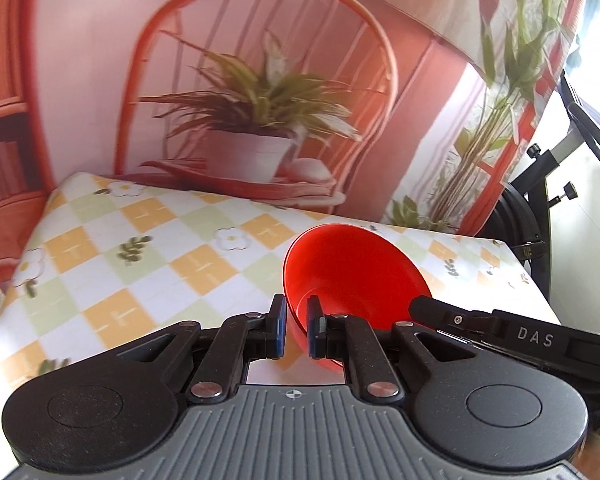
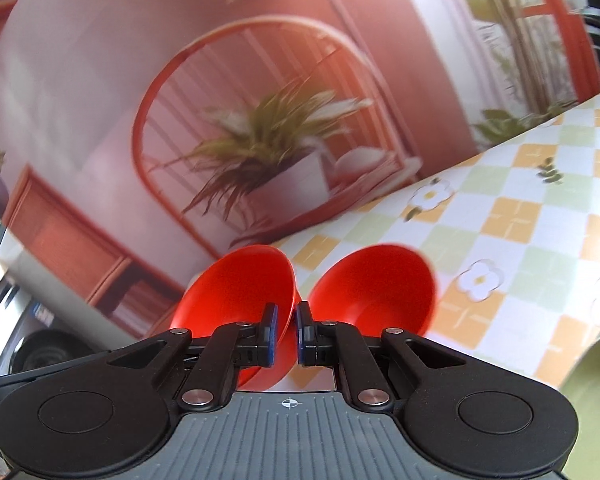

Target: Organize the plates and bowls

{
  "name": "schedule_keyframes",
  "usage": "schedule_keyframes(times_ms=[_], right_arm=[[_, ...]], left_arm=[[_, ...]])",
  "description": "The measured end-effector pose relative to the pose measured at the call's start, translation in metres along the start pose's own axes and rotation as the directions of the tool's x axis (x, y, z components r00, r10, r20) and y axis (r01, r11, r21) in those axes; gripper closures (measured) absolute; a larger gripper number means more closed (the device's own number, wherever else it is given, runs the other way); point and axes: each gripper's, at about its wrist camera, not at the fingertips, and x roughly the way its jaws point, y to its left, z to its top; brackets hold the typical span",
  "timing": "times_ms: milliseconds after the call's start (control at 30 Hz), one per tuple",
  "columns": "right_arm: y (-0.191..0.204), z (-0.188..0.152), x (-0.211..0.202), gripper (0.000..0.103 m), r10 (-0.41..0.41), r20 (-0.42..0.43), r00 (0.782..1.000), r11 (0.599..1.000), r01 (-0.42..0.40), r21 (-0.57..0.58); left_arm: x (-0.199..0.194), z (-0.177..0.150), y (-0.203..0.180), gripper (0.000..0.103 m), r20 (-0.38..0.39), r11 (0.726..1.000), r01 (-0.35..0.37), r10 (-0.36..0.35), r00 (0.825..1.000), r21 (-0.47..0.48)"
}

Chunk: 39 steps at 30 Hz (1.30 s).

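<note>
In the left wrist view a red bowl point(image 1: 352, 272) hangs tilted over the checked tablecloth point(image 1: 140, 280). My left gripper point(image 1: 296, 330) is shut on its near left rim. From the right, one of my right gripper's fingers point(image 1: 424, 306) reaches the bowl's right rim. The right wrist view shows two red bowls, tilted with their openings toward the camera. My right gripper point(image 2: 286, 334) is shut on the right rim of the left red bowl point(image 2: 236, 284). The other red bowl point(image 2: 376, 288) is blurred, just behind the right finger; I cannot tell what holds it.
A pale green dish point(image 2: 588, 400) shows at the lower right corner. A printed backdrop point(image 1: 260, 80) of a chair and potted plant rises behind the table. A black metal stand point(image 1: 540, 208) is past the table's right edge. The tablecloth point(image 2: 520, 220) stretches off to the right.
</note>
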Motion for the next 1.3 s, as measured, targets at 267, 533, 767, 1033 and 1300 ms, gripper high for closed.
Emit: schedule_keyframes(times_ms=[267,533,767,1033,1300], right_arm=[[-0.038,0.014,-0.009,0.094,-0.047,0.066,0.997,0.998,0.045,0.040],[-0.063,0.017,0.001,0.093,-0.074,0.054,0.996,0.995,0.071,0.067],[-0.074,0.016,0.010,0.093,-0.077,0.031,0.997,0.992,0.073,0.098],[-0.078,0.014,0.015,0.093,-0.070,0.014,0.997,0.992,0.068,0.106],[-0.079,0.013,0.018,0.093,-0.071,-0.002,0.997,0.992,0.071,0.108]], left_arm=[[0.037,0.008,-0.034,0.092,-0.023,0.999,0.016,-0.015,1.000,0.047],[0.067,0.004,-0.048,0.092,-0.067,0.997,-0.007,0.013,0.998,0.080],[0.081,0.002,-0.050,0.092,-0.087,0.993,-0.029,0.039,0.995,0.113],[0.087,0.000,-0.051,0.092,-0.093,0.989,-0.053,0.067,0.993,0.141],[0.087,-0.001,-0.052,0.092,-0.092,0.986,-0.065,0.079,0.993,0.153]])
